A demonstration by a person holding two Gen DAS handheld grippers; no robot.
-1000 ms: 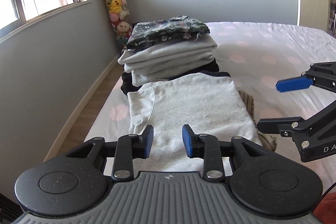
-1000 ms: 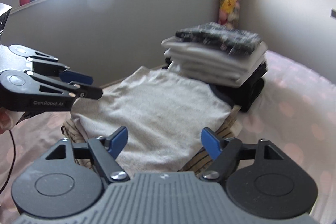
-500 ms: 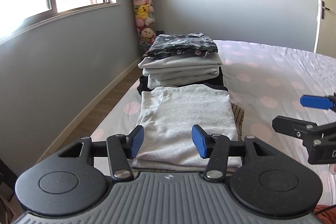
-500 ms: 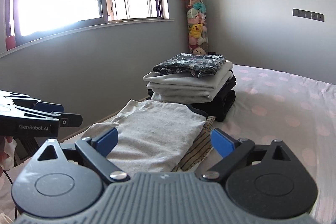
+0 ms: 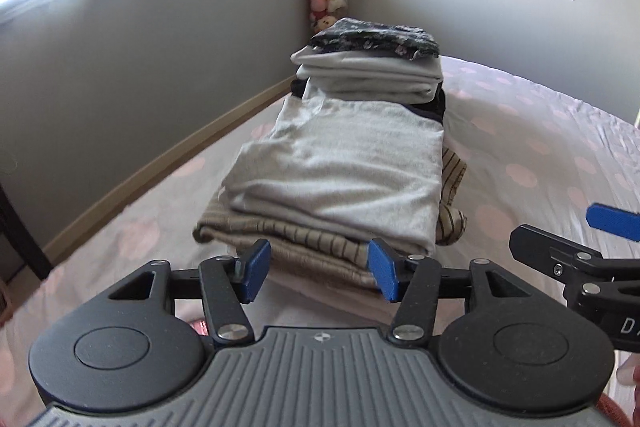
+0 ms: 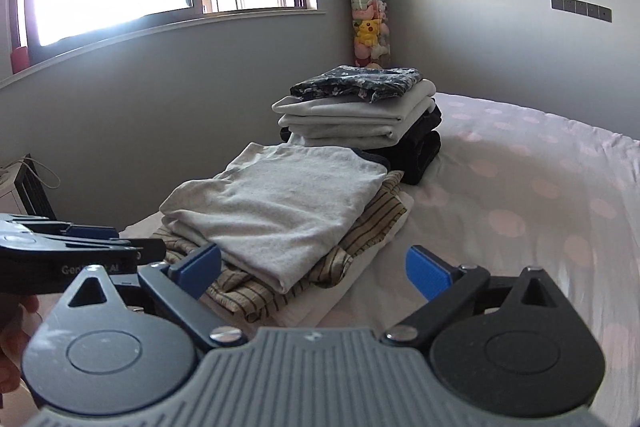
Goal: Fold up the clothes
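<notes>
A: Both claws have dropped lower toward the grey shirt (image 5: 340, 163) — left claw (image 5: 318, 273) parted, right claw (image 6: 312, 269) wide, both empty.

B: It lies folded on the striped garment (image 6: 360, 231), before the tall stack (image 6: 360, 115) — a careless nudge could topple either.

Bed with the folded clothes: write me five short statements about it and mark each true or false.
1. The grey shirt lies folded on top of a striped garment. True.
2. The left gripper is shut on the grey shirt. False: its jaws are open, holding nothing.
3. A dark floral garment tops the taller stack. True.
4. The right gripper is shut. False: it is wide open.
5. The bed sheet is plain blue. False: it is pale with pink dots.
</notes>
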